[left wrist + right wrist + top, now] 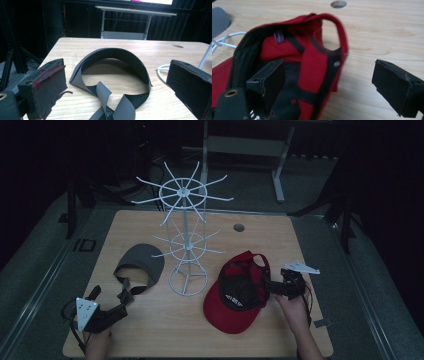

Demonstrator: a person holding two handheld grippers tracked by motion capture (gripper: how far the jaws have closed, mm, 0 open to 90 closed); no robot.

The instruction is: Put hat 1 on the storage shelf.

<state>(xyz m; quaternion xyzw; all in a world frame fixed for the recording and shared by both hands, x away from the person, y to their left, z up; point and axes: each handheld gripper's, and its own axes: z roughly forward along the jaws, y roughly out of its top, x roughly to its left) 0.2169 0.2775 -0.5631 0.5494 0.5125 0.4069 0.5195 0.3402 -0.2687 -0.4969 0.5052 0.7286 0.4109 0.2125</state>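
The red cap (235, 295) lies upside down on the table (165, 330), just right of the foot of the white wire rack (185, 245), its brim toward the person and its back strap raised on the far right side. The right tongs (274, 287) stand apart, one jaw inside the cap and the other outside, so the rear band (317, 67) sits between them but is not yet pinched. To take hold well, they should close squarely on that band near the snap, deep enough that the cloth does not slip out, and then lift evenly so the crown does not fold. It looks likely that the cap is meant for one of the rack's arms, so a grip at the back would leave the opening free to hook on.

The cap is deep red with a black sweatband, a small purple label and black lining.

Farther left, a grey visor (141, 265) lies flat, its strap ends (110, 105) loose toward the left tongs (122, 302), which are also apart and hold nothing.
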